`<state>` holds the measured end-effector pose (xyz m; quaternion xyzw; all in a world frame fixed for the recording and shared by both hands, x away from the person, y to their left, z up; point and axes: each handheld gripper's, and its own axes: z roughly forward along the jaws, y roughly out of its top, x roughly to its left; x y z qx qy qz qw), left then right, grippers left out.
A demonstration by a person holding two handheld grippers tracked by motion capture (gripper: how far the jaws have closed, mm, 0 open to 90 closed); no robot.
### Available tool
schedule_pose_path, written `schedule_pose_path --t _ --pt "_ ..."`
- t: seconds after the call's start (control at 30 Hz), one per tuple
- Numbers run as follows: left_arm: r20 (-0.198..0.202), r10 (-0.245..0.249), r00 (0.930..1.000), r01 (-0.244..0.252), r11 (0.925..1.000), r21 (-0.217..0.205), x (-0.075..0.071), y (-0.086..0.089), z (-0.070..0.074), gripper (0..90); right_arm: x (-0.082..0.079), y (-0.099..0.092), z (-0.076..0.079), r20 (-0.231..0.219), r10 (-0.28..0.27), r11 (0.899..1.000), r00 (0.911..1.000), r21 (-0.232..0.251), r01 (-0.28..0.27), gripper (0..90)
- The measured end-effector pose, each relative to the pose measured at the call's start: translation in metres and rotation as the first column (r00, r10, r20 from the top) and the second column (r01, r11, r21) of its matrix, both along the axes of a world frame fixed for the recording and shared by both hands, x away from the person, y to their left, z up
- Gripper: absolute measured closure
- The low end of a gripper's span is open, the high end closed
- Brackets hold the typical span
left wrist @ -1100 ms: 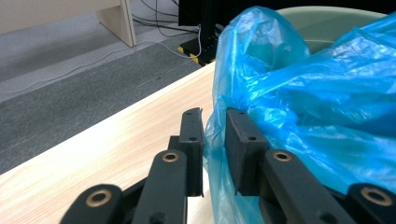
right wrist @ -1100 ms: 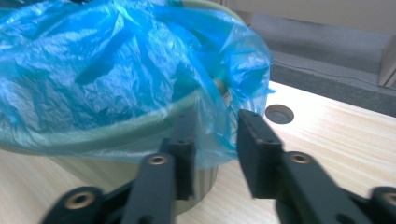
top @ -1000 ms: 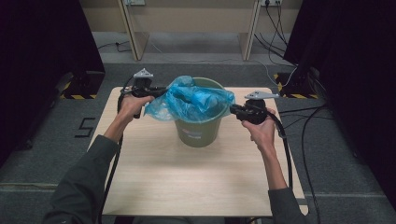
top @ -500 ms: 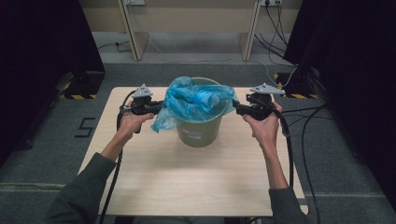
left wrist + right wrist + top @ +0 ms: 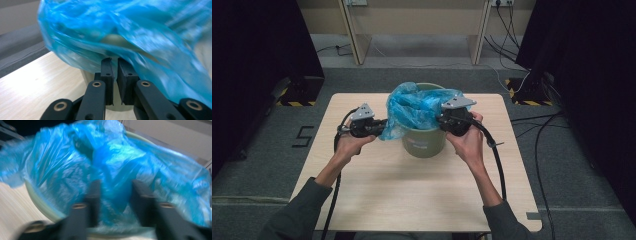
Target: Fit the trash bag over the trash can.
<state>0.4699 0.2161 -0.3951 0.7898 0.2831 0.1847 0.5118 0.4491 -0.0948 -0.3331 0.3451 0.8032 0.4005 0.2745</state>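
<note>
A green bucket [image 5: 424,142] stands mid-table with a crumpled blue plastic bag [image 5: 417,110] in it, spilling over the rim. My left gripper [image 5: 381,128] is at the bucket's left side. Its jaws are pressed almost together on the bag's hanging left flap [image 5: 75,50], and the pale bucket wall [image 5: 92,75] sits just behind the fingertips [image 5: 107,65]. My right gripper [image 5: 443,120] is at the bucket's right rim. Through the blur its jaws stand wide apart [image 5: 113,195], with bunched bag film [image 5: 112,170] between and beyond them over the rim [image 5: 37,202].
The light wooden table [image 5: 412,200] has bare surface in front of the bucket and on both sides. Cables trail from both grippers and across the floor at right [image 5: 552,130]. Dark curtains flank the table; desk legs stand beyond [image 5: 352,40].
Both grippers have come inward and nearer to the person, closing on the bucket. The left one brought the bag's flap along; the right one moved left to the rim.
</note>
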Motion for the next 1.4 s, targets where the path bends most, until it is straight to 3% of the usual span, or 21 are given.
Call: schedule_pose_path --t 0.13,0.23,0.27,0.3,0.33,0.5,0.57,0.6,0.67,0.7,0.73,0.77,0.83,0.87,0.9,0.93,1.1,1.13,1.23,1.27,1.4 --pt "-0.008 -0.028 0.9996 0.028 0.9995 -0.017 -0.012 -0.001 -0.006 82.1 0.001 -0.017 0.001 0.015 -0.008 0.999 0.9999 -0.047 0.008 88.9" --pt "-0.003 -0.043 0.9991 0.043 0.999 -0.016 -0.018 -0.004 -0.008 81.7 0.005 -0.03 0.002 0.019 -0.023 0.999 0.9996 -0.041 0.023 90.0" --pt "0.001 -0.061 0.9981 0.061 0.9981 -0.006 -0.024 -0.008 -0.008 81.3 0.013 -0.044 0.003 0.019 -0.038 0.999 0.9991 -0.01 0.038 90.0" --pt "0.001 -0.061 0.9981 0.061 0.9981 -0.006 -0.024 -0.008 -0.008 80.9 0.013 -0.044 0.003 0.019 -0.038 0.999 0.9991 -0.01 0.038 90.0" --pt "0.012 -0.082 0.9965 0.082 0.9965 0.017 -0.031 -0.012 -0.009 80.3 0.019 -0.053 0.002 0.018 -0.048 0.999 0.9987 0.002 0.048 90.0" --pt "0.017 -0.118 0.9929 0.118 0.9929 0.018 -0.042 -0.02 -0.01 79.4 0.039 -0.068 -0.006 -0.016 -0.067 0.998 0.9976 -0.011 0.067 90.0" --pt "0.024 -0.128 0.9914 0.128 0.9914 0.03 -0.045 -0.023 -0.011 78.6 0.05 -0.074 -0.012 -0.034 -0.052 0.999 0.9981 0.0 0.052 85.5" --pt "0.027 -0.128 0.9914 0.128 0.9913 0.033 -0.047 -0.023 -0.011 78.0 0.054 -0.076 -0.015 -0.079 -0.06 0.998 0.9951 0.015 0.061 68.0" --pt "0.026 -0.123 0.992 0.123 0.992 0.029 -0.047 -0.019 -0.01 75.9 0.048 -0.075 -0.009 -0.054 -0.128 0.992 0.9903 0.007 0.129 54.3" --pt "0.026 -0.123 0.992 0.123 0.992 0.029 -0.047 -0.019 -0.01 74.8 0.048 -0.075 -0.009 -0.054 -0.128 0.992 0.9903 0.007 0.129 54.3" --pt "0.023 -0.119 0.9926 0.118 0.9925 0.03 -0.047 -0.015 -0.01 74.8 0.042 -0.074 -0.003 -0.027 -0.141 0.99 0.9896 0.012 0.142 48.2" --pt "0.02 -0.112 0.9936 0.111 0.9934 0.029 -0.047 -0.012 -0.01 71.9 0.025 -0.07 0.012 0.017 -0.144 0.988 0.9894 0.059 0.143 40.2" --pt "0.018 -0.094 0.9954 0.093 0.9953 0.024 -0.047 -0.006 -0.008 69.5 0.02 -0.067 0.016 0.024 -0.136 0.988 0.9904 0.076 0.134 38.0" --pt "0.011 -0.076 0.9971 0.075 0.9971 0.012 -0.045 0.002 -0.005 67.6 0.005 -0.056 0.026 0.028 -0.092 0.989 0.9954 0.12 0.088 35.7" --pt "0.011 -0.076 0.9971 0.075 0.9971 0.012 -0.045 0.002 -0.005 65.5 0.005 -0.056 0.026 0.028 -0.092 0.989 0.9954 0.12 0.088 35.7" --pt "0.013 -0.051 0.9986 0.05 0.9987 0.008 -0.042 0.007 -0.002 63.5 -0.006 -0.044 0.029 0.03 -0.051 0.989 0.9983 0.138 0.046 34.3" --pt "0.009 -0.008 0.9999 0.008 0.9998 0.019 -0.033 0.017 0.006 55.3 -0.022 -0.005 0.02 0.019 0.026 0.994 0.9995 0.108 -0.028 31.6" --pt "0.006 0.014 0.9999 -0.014 0.9997 0.018 -0.029 0.02 0.008 50.9 -0.022 0.008 0.014 0.003 0.037 0.995 0.9993 0.091 -0.037 30.8" --pt "-0.003 0.033 0.9994 -0.033 0.9994 0.011 -0.023 0.024 0.011 47.2 -0.018 0.017 0.009 -0.023 0.048 0.995 0.9986 0.092 -0.046 30.9" --pt "-0.006 0.048 0.9988 -0.048 0.9988 0.005 -0.019 0.028 0.014 45.5 -0.012 0.023 0.005 -0.055 0.054 0.995 0.997 0.092 -0.049 33.9" --pt "-0.031 0.079 0.9964 -0.079 0.9968 -0.015 -0.008 0.037 0.018 42.2 -0.009 0.022 0.0 -0.084 0.117 0.988 0.9896 0.111 -0.107 59.1"
